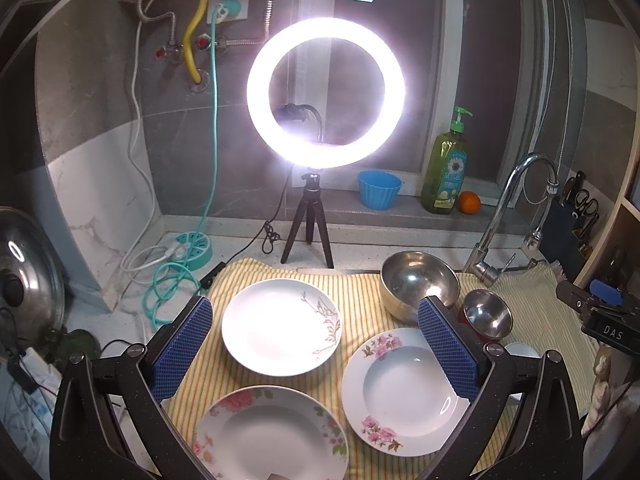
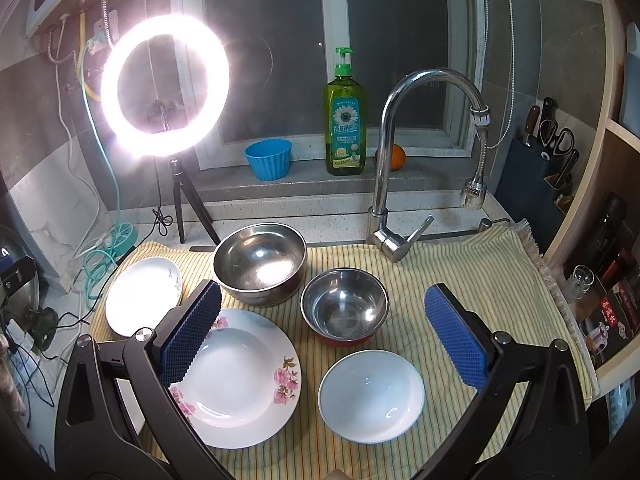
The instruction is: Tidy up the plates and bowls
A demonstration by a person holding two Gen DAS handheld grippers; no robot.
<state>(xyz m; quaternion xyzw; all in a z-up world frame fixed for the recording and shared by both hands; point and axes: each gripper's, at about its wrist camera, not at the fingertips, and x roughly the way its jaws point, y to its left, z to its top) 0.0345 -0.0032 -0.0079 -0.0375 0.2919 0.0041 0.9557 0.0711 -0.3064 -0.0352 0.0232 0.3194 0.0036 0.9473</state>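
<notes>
Three plates lie on a yellow striped cloth (image 1: 360,292): a white plate with a grey leaf print (image 1: 280,326), a pink-flowered plate (image 1: 400,392) to its right, and another flowered plate (image 1: 272,436) nearest me. A large steel bowl (image 2: 260,264), a small steel bowl (image 2: 344,306) and a white bowl (image 2: 371,396) sit to the right. My left gripper (image 1: 316,350) hovers open above the plates, holding nothing. My right gripper (image 2: 324,342) is open over the small steel bowl and white bowl, also holding nothing. In the left wrist view the right gripper's body (image 1: 600,316) shows at the right edge.
A lit ring light on a tripod (image 1: 326,92) stands behind the cloth. The faucet (image 2: 400,152) rises at the back right. A blue cup (image 2: 269,159), a green soap bottle (image 2: 345,120) and an orange (image 2: 396,156) sit on the sill. Cables (image 1: 168,280) and a pot lid (image 1: 28,276) lie left.
</notes>
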